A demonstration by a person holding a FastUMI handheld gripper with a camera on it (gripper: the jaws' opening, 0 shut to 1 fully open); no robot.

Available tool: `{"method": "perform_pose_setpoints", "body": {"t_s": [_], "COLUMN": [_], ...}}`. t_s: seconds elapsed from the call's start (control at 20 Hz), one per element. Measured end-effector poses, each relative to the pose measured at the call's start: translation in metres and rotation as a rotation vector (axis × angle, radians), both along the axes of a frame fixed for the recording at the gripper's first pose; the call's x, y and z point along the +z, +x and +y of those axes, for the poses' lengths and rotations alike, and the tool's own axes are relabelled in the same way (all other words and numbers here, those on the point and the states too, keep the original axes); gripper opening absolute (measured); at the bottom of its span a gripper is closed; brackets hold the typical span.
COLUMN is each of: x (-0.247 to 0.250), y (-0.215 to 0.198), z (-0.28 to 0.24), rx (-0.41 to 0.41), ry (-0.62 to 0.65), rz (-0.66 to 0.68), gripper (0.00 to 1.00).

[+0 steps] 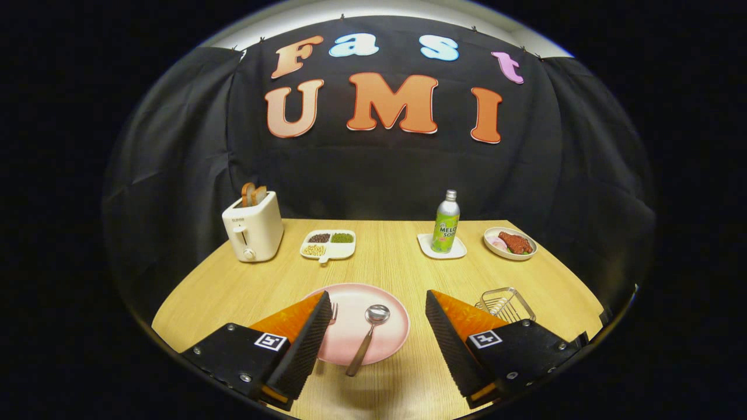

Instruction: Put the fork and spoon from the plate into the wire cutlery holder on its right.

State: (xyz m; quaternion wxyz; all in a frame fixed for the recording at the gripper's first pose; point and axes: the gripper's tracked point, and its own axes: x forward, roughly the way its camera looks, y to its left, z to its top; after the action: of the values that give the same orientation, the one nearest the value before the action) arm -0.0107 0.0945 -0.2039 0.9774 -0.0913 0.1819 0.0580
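In the gripper view, my gripper (378,312) hangs above the wooden table (397,268) with its fingers spread wide and nothing between them but air. Low in the frame's centre, between the two fingers, lies the pink plate (382,341). The spoon (367,338) rests on it, bowl away from me and handle reaching over the near rim onto the table. The fork (334,313) lies at the plate's left side, mostly hidden behind my left finger, so I see just its tines. The wire cutlery holder (505,303) sits right of the plate, just beyond my right finger. Farther back stand a toaster (252,230), a divided snack dish (328,244), a soda bottle (446,223) on a small tray, and a plate of food (510,242).
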Motion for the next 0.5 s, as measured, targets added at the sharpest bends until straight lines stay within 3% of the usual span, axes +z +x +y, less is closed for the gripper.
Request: {"method": "perform_pose_setpoints", "body": {"t_s": [0.5], "x": [-0.08], "y": [0.008], "z": [0.008], "rx": [-0.018], "ry": [-0.077], "rz": [0.183], "gripper": [0.77]}}
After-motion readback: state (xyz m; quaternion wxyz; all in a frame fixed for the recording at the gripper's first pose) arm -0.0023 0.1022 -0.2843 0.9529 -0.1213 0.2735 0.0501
